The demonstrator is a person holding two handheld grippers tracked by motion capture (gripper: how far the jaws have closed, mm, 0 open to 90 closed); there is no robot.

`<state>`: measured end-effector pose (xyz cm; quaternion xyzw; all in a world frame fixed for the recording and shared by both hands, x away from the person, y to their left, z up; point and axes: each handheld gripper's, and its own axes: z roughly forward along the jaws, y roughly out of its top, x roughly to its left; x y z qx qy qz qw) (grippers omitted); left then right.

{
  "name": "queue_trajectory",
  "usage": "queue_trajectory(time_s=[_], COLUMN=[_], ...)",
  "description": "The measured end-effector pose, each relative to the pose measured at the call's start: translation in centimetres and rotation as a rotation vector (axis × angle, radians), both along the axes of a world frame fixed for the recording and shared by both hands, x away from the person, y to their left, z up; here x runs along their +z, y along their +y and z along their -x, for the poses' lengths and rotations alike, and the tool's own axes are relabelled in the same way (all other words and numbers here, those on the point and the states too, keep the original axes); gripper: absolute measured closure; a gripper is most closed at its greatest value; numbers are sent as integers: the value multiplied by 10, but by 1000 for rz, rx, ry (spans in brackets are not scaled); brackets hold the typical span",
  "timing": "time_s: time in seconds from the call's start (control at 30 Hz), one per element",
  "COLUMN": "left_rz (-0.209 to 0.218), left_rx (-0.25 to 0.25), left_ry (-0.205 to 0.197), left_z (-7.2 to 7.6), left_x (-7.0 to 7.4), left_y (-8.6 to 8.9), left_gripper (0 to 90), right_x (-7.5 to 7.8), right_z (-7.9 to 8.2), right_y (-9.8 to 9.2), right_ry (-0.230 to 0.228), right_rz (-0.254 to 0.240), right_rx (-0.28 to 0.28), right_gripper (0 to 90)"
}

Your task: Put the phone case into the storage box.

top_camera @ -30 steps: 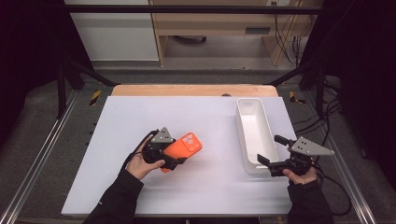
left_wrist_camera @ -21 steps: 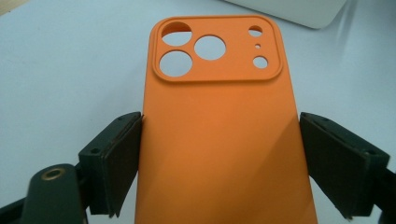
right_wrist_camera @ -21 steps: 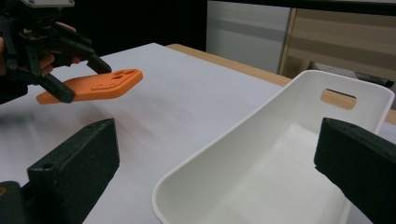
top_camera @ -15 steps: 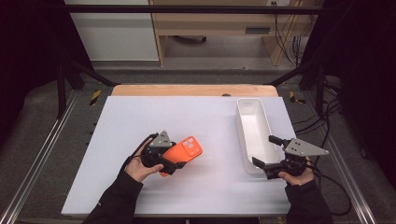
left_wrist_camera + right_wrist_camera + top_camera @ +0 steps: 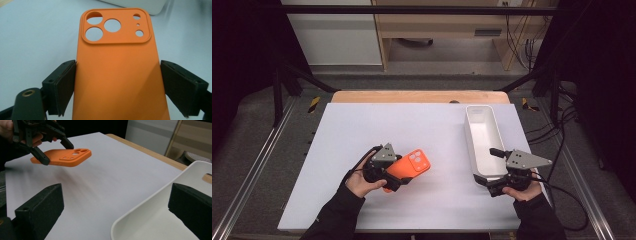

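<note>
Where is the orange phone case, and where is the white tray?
orange phone case (image 5: 117,80), left gripper view, middle of its flat back.
white tray (image 5: 482,132), high view, bare floor inside it.

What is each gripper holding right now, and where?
The left gripper clamps the orange phone case by its long edges; the right gripper holds nothing.

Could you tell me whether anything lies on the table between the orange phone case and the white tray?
Nothing visible does. The left gripper holds the orange phone case clamped by its long edges above the table, and bare white surface runs from it to the white tray. The open right gripper sits at the tray's near end.
</note>
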<state>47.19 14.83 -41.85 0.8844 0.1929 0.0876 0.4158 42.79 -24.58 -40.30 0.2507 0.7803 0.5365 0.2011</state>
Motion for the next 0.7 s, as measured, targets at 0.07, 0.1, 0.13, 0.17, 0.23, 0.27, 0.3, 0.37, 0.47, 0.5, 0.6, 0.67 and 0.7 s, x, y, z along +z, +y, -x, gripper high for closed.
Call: queue_trajectory(time_s=[0.07,0.1,0.13,0.17,0.23,0.27,0.3,0.37,0.47,0.5,0.6,0.67,0.7], left_rz=[0,1,-5,-5,-9,-12,-14,-13,-16,-21,-26,-28,-25], left_rx=[-7,-10,-19,-23,-31,-32,-35,-43,-52,-58,-68,-73,-74], left_ry=[-2,-4,-6,-3,-4,-4,-4,-3,-6,-8,-11,-10,-11], left_z=[1,2,2,3,3,4,4,5,6,6,8,8,9], left_x=[0,0,0,0,0,0,0,0,0,0,1,1,1], left_y=[-1,-2,-3,-4,-5,-6,-6,-7,-9,-10,-11,-12,-13], left_gripper=[154,154,154,154,154,154,154,154,154,154,154,154,154], right_x=[0,0,0,0,0,0,0,0,0,1,1,1,1], right_z=[1,1,2,2,3,4,4,5,5,6,7,7,7], right_y=[3,5,6,8,11,14,15,17,19,20,22,24,25], right_ry=[0,1,-1,-3,-16,-18,-20,-17,-21,-23,-27,-30,-30], right_rz=[15,23,30,34,43,51,53,57,62,65,70,75,78], right_rx=[12,16,23,28,39,53,58,66,74,77,83,89,94], right_gripper=[7,7,6,6,7,8,8,9,9,10,9,9,9])
